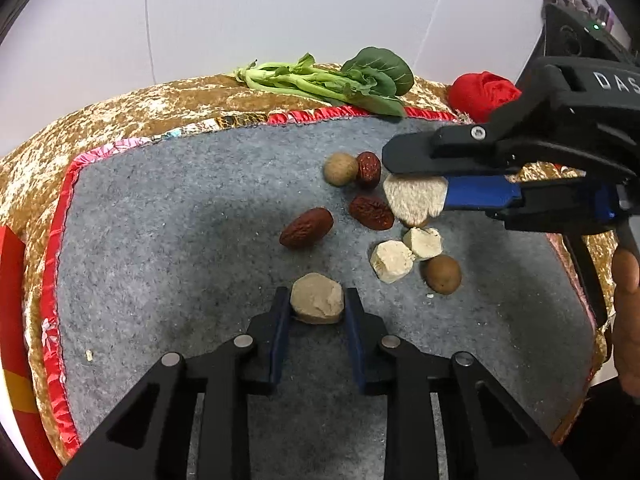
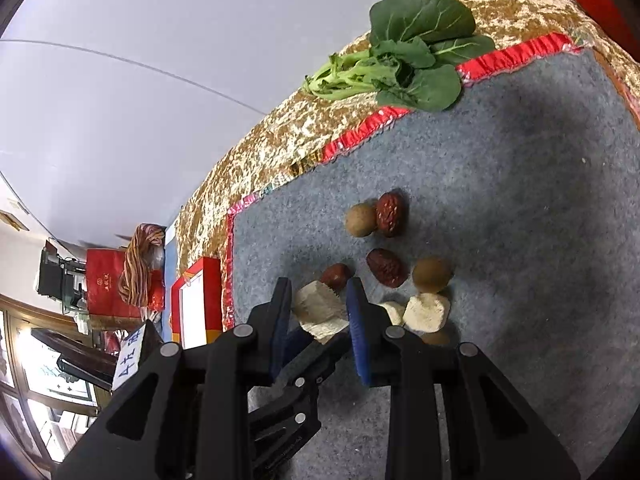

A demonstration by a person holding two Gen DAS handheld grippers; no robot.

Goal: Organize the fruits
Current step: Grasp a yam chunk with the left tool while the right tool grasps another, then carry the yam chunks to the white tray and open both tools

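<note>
Both tongs are seen clamped on pale lumps. A rounded, tan, matte lump [image 1: 317, 298] is gripped between the blue-padded fingers of the left tongs [image 1: 317, 312], low over the grey felt mat [image 1: 180, 220]. A blocky, chalky-white chunk [image 2: 320, 312] with rough broken faces is pinched by the right tongs [image 2: 320, 308]; whether it touches the mat cannot be told.

Just beyond the left tongs, three wrinkled, glossy dark-red dates [image 1: 306, 227] [image 1: 371, 212] [image 1: 368, 169] are scattered on the felt, one touching a smooth round brown fruit [image 1: 340, 169]. To the right, two more angular pale chunks [image 1: 391, 261] [image 1: 423, 243] are pressed together, with a second brown fruit [image 1: 442, 274] beside them.

The mat is edged with shiny red ribbon [image 1: 60, 240] and laid on a crushed gold velvet cloth [image 1: 120, 108]. At the far edge, a leafy green vegetable [image 1: 332, 80] with pale stalks is laid across the ribbon, and a crumpled red cloth [image 1: 482, 94] is seen near the right tongs.
</note>
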